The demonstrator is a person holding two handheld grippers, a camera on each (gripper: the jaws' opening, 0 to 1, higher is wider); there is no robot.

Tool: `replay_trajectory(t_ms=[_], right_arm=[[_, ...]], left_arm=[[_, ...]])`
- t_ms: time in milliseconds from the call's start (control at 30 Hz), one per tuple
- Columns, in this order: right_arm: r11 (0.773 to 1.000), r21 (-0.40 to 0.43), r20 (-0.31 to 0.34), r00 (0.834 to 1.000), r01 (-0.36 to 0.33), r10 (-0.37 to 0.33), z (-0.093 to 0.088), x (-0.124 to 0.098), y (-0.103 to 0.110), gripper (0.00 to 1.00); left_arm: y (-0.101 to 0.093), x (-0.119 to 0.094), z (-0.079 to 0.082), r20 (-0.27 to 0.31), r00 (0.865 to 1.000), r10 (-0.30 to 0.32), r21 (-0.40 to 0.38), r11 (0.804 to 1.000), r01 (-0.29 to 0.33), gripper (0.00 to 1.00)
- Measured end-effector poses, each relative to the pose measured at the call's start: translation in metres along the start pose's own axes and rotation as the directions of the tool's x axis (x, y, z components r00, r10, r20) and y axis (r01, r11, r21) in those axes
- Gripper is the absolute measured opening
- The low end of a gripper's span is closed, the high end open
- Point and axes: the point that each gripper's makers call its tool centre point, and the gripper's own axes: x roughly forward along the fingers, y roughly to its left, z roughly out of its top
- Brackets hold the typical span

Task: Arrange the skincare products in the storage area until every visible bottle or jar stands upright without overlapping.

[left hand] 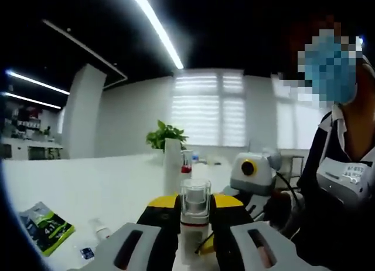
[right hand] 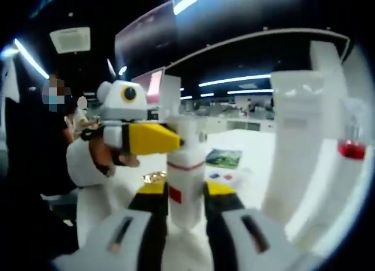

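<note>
Left tongs (left hand: 196, 247) pinch a clear-capped bottle (left hand: 194, 215) upright betw. jaws, above the table (left hand: 88, 183). Right tongs (right hand: 186, 236) pinch a white pump bottle (right hand: 186, 174) at its body. Both probably light, smooth, slippery plastic; grip mid-body, not the cap.

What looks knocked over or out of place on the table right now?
A small clear spray bottle with a white cap lies on its side on the white table, beside a green printed sachet. The other containers in view stand upright.

Between the left tool's (left hand: 195, 247) matt grey plastic jaws, the bottle (left hand: 194, 224) has a clear glossy cap; the tabletop (left hand: 88, 183) beyond looks smooth white.
</note>
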Motion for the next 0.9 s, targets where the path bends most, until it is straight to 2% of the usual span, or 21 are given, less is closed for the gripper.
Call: replay_trajectory(t_ms=[233, 300, 400, 500, 667, 800, 900], right_arm=[[0.998, -0.046, -0.026, 0.999, 0.031, -0.032, -0.005, -0.007, -0.004, 0.22], [0.999, -0.025, -0.021, 0.999, 0.032, -0.033, -0.005, -0.01, -0.005, 0.22], [0.999, 0.03, 0.024, 0.999, 0.042, -0.043, 0.001, -0.015, -0.009, 0.22], [0.998, 0.043, 0.026, 0.999, 0.047, -0.048, 0.001, -0.019, -0.015, 0.22], [0.997, 0.048, 0.019, 0.997, 0.068, -0.069, -0.003, -0.026, -0.023, 0.22], [0.996, 0.045, 0.016, 0.996, 0.082, -0.082, -0.004, -0.03, -0.028, 0.22], [0.995, 0.038, 0.013, 0.996, 0.091, -0.091, -0.006, -0.033, -0.031, 0.22]], left_arm=[[-0.007, 0.008, -0.005, -0.02, 1.0, -0.02, 0.004, 1.0, 0.02, 0.2], [-0.008, 0.009, -0.005, -0.022, 1.0, -0.023, 0.003, 1.0, 0.023, 0.2], [-0.008, 0.011, -0.004, -0.017, 1.0, -0.021, -0.003, 1.0, 0.021, 0.22], [-0.005, 0.01, -0.005, -0.022, 1.0, 0.002, 0.012, 1.0, -0.001, 0.32], [0.002, 0.007, -0.006, -0.024, 0.999, 0.024, -0.013, 1.0, -0.024, 0.46], [0.017, 0.003, -0.012, -0.05, 0.993, 0.106, 0.003, 0.994, -0.106, 0.58], [0.024, 0.001, -0.017, -0.065, 0.984, 0.165, 0.021, 0.986, -0.164, 0.73]])
